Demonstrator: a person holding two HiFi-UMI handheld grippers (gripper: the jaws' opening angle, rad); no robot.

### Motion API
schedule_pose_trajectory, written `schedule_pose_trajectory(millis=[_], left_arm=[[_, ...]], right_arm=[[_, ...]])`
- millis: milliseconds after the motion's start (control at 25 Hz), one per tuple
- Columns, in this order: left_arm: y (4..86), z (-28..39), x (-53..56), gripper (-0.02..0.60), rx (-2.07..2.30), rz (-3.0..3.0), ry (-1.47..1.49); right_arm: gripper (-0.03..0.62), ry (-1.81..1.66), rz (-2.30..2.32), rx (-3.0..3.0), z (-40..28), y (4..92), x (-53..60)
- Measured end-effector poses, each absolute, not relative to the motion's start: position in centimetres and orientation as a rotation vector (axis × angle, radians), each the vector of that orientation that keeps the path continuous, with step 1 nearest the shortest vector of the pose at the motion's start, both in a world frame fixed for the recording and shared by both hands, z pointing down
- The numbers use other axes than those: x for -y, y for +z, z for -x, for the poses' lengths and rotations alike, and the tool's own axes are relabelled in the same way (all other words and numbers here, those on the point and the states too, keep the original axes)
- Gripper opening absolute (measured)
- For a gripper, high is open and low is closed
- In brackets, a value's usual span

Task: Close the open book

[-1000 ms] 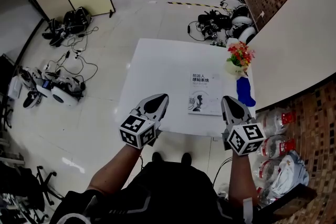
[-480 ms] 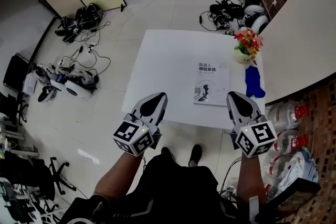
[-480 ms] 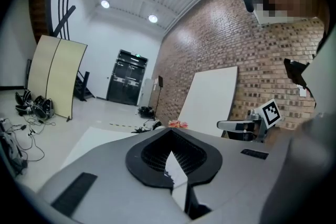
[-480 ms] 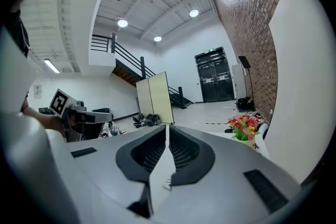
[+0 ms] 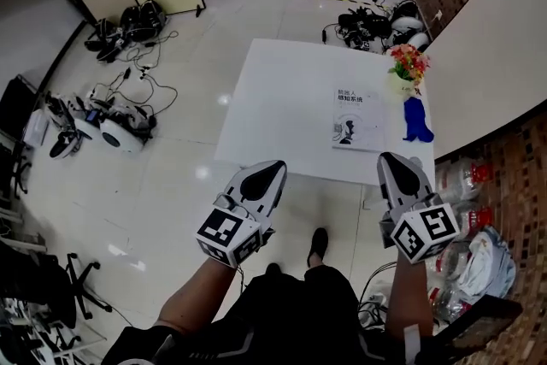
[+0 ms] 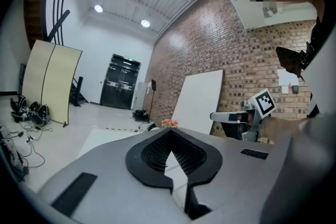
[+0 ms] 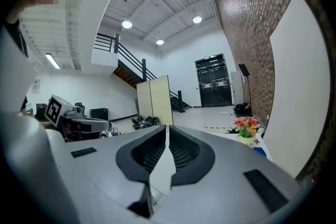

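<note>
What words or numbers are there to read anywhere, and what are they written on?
Nothing can be quoted for certain.
Book cover: two short lines of dark characters at the top and some tiny print lower down, all too small to read.
Marker cubes: only black-and-white square patterns, no letters or numbers.
Both gripper views: no readable writing on the walls, doors or boards.

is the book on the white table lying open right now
No, the book lies closed on the white table, with its printed front cover facing up and no spread pages showing.
</note>
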State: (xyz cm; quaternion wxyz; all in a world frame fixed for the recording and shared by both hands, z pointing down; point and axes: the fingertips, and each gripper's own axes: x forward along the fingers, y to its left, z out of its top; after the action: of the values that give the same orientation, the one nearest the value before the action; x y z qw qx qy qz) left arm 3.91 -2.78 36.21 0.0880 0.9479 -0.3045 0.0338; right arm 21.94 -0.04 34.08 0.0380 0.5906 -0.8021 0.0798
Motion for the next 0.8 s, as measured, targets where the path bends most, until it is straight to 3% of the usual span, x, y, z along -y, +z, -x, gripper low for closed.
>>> schedule_pose_trajectory(millis=[320,800], left_arm=[[36.1,1.0,-3.4,-0.006,0.824,-2.789,0.051],[34.6,0.2,-17.0,-0.006,0.964,-2.794,0.099]], right_arm=[[0.018,0.258,-1.848,2.421,-15.9,32.8,-8.0],[0.017,0.216,-1.786,2.510,-17.5,32.3,-20.9]])
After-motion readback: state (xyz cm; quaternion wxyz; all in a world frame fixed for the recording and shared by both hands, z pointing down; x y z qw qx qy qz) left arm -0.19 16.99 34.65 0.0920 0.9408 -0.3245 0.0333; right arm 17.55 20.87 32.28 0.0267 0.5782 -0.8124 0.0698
